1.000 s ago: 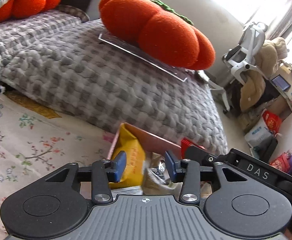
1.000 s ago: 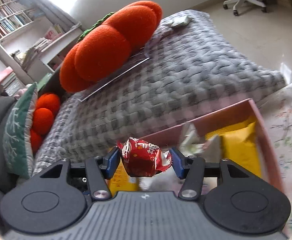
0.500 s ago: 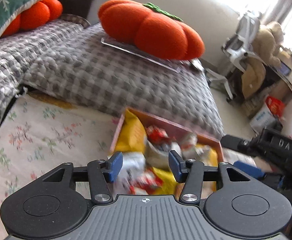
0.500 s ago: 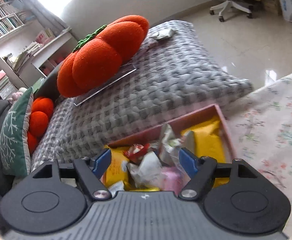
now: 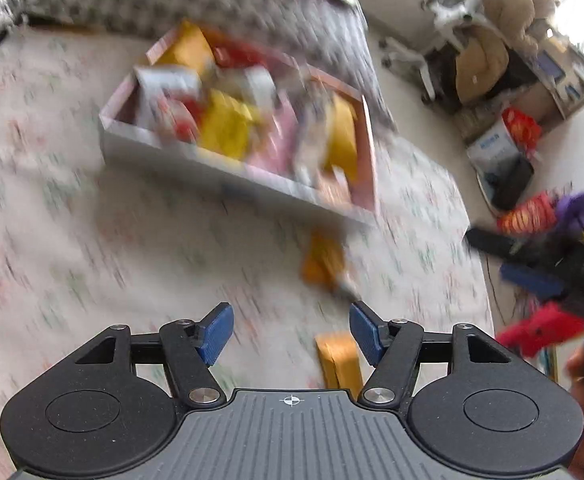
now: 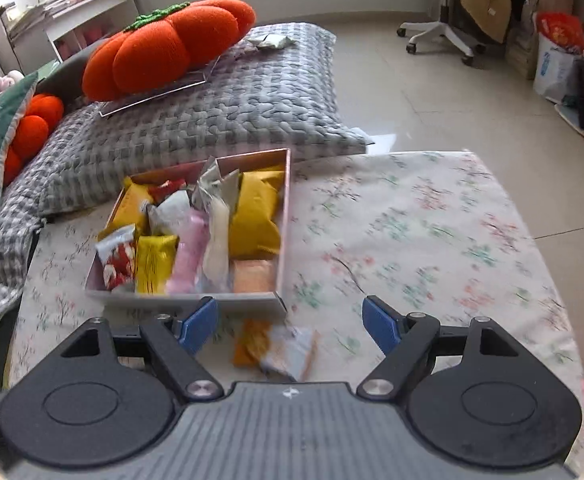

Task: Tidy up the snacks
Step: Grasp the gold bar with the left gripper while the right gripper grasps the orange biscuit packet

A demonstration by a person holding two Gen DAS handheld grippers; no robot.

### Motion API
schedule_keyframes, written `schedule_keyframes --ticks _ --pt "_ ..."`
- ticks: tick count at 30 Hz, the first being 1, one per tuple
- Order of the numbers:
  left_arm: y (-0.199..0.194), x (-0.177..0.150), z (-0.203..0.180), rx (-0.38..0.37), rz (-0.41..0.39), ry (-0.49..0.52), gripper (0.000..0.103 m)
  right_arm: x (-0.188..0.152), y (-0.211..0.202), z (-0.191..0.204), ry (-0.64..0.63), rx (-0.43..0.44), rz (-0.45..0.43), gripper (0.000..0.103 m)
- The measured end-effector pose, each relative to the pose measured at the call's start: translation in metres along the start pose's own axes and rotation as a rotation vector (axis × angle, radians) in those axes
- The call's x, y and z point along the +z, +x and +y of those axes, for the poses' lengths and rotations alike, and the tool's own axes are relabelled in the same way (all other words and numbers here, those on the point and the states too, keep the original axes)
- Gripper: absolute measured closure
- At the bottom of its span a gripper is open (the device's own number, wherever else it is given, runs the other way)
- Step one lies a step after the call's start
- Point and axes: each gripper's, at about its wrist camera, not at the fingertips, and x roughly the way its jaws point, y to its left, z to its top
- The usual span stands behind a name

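Left view motion-blurred; snack box (image 5: pixel 228 168) contents unreadable. Left claw (image 5: pixel 291 334) and right claw (image 6: pixel 291 324) both opening, empty. Orange packet (image 6: pixel 272 346) on floral tabletop (image 6: pixel 432 240), half-hidden by claw body.

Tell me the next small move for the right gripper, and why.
Probably lower the right gripper onto the orange-and-pale snack packet lying on the floral cloth just outside the box. Its jaws are opening with nothing between them, the packet sits below the gap, and the other snacks already fill the box.
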Motion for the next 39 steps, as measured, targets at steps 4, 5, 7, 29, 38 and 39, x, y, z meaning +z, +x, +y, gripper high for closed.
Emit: schedule_keyframes --ticks 4,5,7,29,38,39 --pt "0.017 -0.038 -0.039 -0.003 0.036 0.132 0.039 -0.014 -0.025 -0.012 0.006 0.019 -0.024 0.022" --pt "0.023 -0.046 -0.046 -0.003 0.043 0.152 0.039 -0.015 -0.028 -0.015 0.003 0.016 -0.036 0.018" --pt "0.038 -0.061 -0.059 0.033 0.055 0.196 0.039 -0.018 -0.029 -0.022 0.004 -0.001 -0.041 0.016" --pt "0.045 -0.051 -0.023 0.125 -0.051 0.286 0.079 -0.053 0.038 -0.009 -0.514 0.014 0.06 0.027" --pt "0.041 -0.042 -0.01 0.064 -0.023 0.295 0.083 -0.059 0.068 0.032 -0.716 0.044 0.049 0.027" --pt "0.041 -0.043 -0.01 0.058 -0.012 0.296 0.083 -0.06 0.071 0.035 -0.736 0.04 0.05 0.028"
